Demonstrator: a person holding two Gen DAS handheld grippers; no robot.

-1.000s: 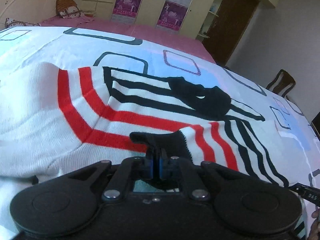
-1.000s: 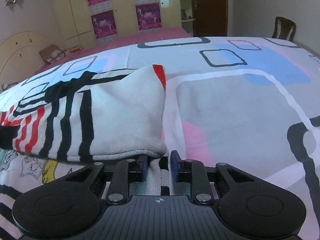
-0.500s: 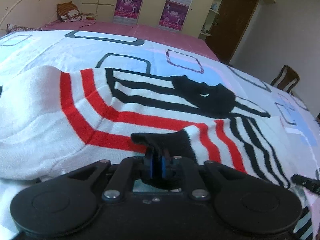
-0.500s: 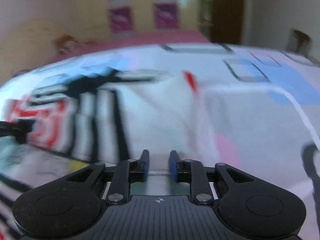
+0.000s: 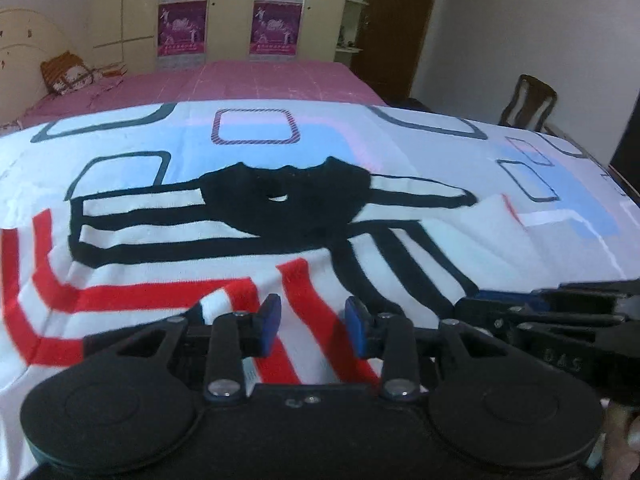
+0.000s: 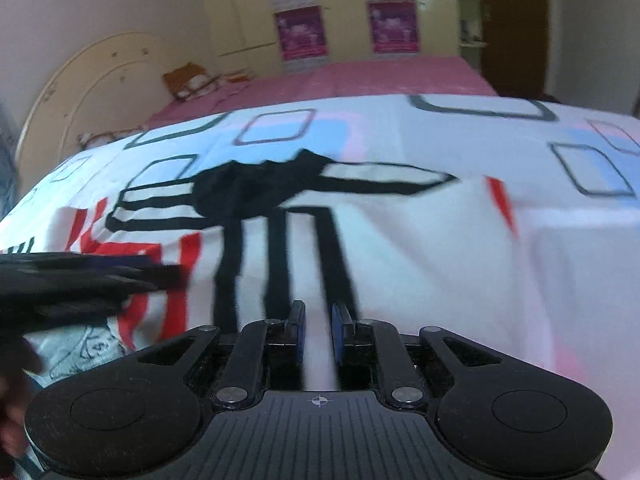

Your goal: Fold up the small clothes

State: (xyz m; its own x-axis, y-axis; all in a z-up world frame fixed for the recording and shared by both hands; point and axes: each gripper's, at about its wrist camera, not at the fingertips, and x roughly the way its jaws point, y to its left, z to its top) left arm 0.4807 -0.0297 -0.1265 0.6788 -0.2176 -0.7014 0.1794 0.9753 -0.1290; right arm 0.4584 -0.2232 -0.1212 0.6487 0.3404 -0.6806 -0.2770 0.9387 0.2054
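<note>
A white knit sweater (image 5: 200, 240) with red and black stripes and a black collar (image 5: 288, 200) lies flat on the bed, both sleeves folded in over its body. My left gripper (image 5: 313, 322) hovers low over the red stripes, its jaws opening. The cloth lies under them and is not pinched, and a sleeve cuff (image 5: 224, 304) rests just left of the pads. My right gripper (image 6: 318, 332) sits over the sweater (image 6: 400, 260) near its black stripes. Its pads stand a narrow gap apart, with white cloth showing through. Each gripper shows in the other's view, the right gripper (image 5: 476, 300) and the left gripper (image 6: 168, 276).
The sweater rests on a white bedsheet (image 5: 256, 136) printed with blue, pink and dark rectangles. A pink bedspread (image 5: 260, 80) lies beyond it, with a cushion (image 5: 66, 72) by the headboard. Wardrobes with posters (image 5: 276, 28) and a wooden chair (image 5: 528, 100) stand behind the bed.
My left jaws have opened and let go of the black sleeve cuff. Both grippers have shifted sideways along the sweater's near edge and now sit close together. The right jaws have narrowed.
</note>
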